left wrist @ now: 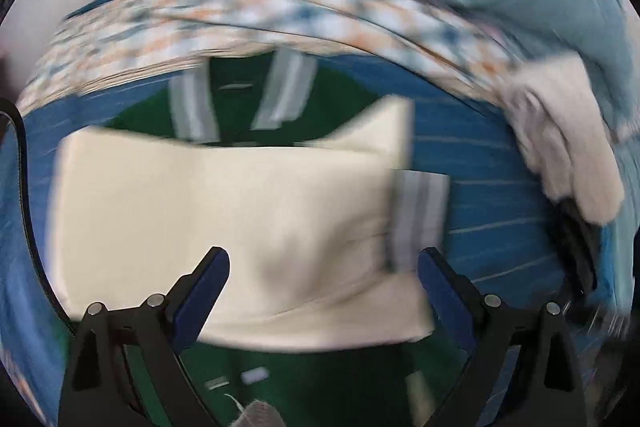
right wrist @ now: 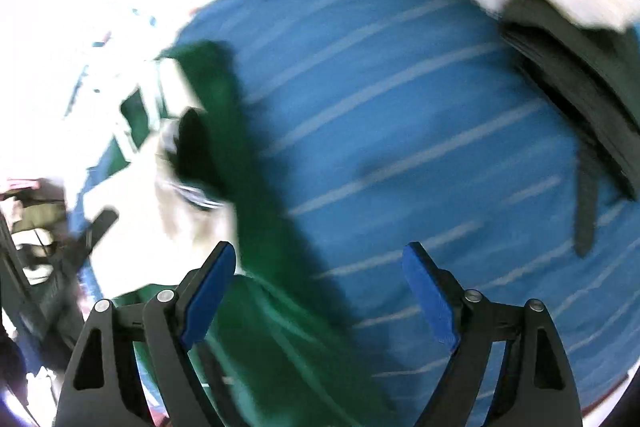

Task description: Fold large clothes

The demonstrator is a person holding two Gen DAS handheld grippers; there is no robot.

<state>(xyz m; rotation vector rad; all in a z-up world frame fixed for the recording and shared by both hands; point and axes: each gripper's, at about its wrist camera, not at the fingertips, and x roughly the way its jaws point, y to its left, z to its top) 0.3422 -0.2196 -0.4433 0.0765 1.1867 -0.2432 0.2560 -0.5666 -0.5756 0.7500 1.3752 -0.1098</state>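
Green jacket (left wrist: 320,371): cream sleeve (left wrist: 224,211) lies folded across it; more folds remain, I judge. My left tool (left wrist: 323,277) and right tool (right wrist: 319,277) gape, empty.

Jacket (left wrist: 240,115) on bedsheet (left wrist: 500,163)

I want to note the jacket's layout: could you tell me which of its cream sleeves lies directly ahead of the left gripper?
The large cream sleeve folded across the green jacket, between the open left gripper fingers. The other sleeve pokes up farther away.

Soft matt cloth: green jacket (left wrist: 248,115), cream sleeve (left wrist: 224,211), striped blue sheet (right wrist: 400,115).
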